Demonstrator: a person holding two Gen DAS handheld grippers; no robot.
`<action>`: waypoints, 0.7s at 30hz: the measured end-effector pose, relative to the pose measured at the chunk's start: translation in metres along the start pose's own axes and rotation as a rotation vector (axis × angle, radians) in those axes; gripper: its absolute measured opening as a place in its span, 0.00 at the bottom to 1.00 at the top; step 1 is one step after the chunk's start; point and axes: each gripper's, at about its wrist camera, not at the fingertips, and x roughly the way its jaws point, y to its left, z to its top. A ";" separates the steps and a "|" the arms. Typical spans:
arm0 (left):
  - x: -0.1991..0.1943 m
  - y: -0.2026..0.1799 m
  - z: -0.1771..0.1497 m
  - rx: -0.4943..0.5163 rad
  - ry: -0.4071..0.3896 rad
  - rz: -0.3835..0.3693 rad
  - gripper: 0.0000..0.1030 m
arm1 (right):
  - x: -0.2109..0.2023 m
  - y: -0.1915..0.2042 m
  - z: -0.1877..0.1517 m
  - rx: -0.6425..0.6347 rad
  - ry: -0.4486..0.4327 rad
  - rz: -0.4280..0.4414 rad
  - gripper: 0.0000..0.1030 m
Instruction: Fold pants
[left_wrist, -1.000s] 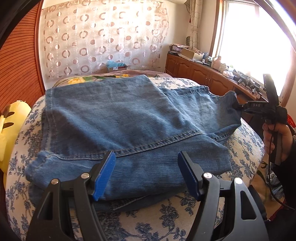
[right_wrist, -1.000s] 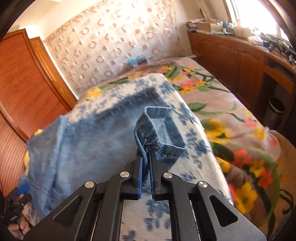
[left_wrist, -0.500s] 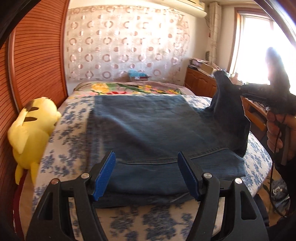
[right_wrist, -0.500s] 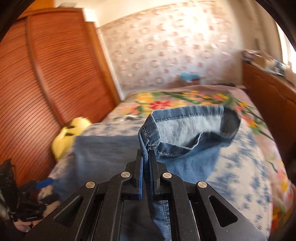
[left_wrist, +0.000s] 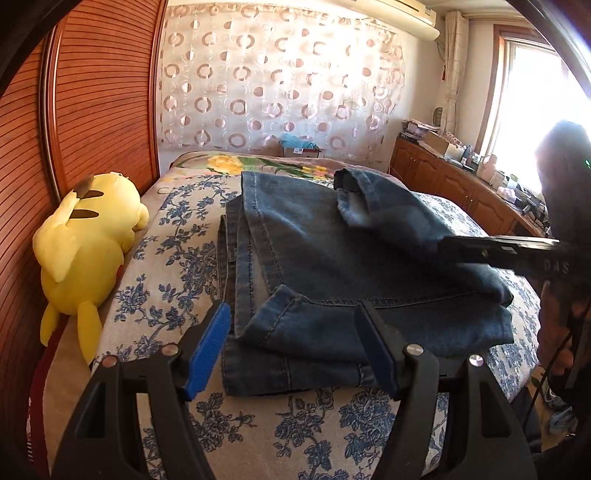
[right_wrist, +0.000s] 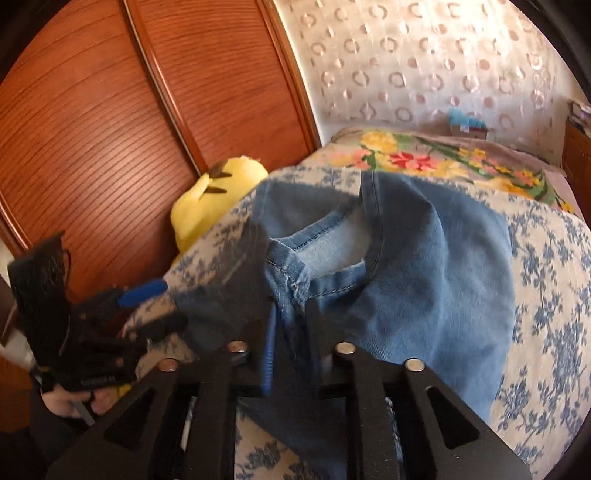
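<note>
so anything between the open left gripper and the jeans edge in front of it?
Nothing visible. The left gripper is open with the folded jeans hem directly ahead; the yellow plush lies off to the side.

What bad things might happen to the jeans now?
1. The right gripper pinches only a small bit of the jeans' hem, so the cloth might slip out partway through the fold.
2. The left gripper is open and holds nothing, so pulling the leg across may drag the layers underneath crooked.
3. The jeans lie close to the near edge of the bed, so a strong tug might slide them off.
</note>
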 end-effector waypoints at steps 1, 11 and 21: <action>0.000 -0.001 0.001 0.002 0.000 -0.004 0.68 | -0.003 -0.001 -0.002 -0.005 -0.002 -0.003 0.21; 0.014 -0.044 0.027 0.095 -0.011 -0.071 0.68 | -0.056 -0.035 -0.028 -0.024 -0.097 -0.153 0.36; 0.068 -0.094 0.045 0.235 0.097 -0.116 0.49 | -0.058 -0.092 -0.073 0.047 -0.074 -0.292 0.36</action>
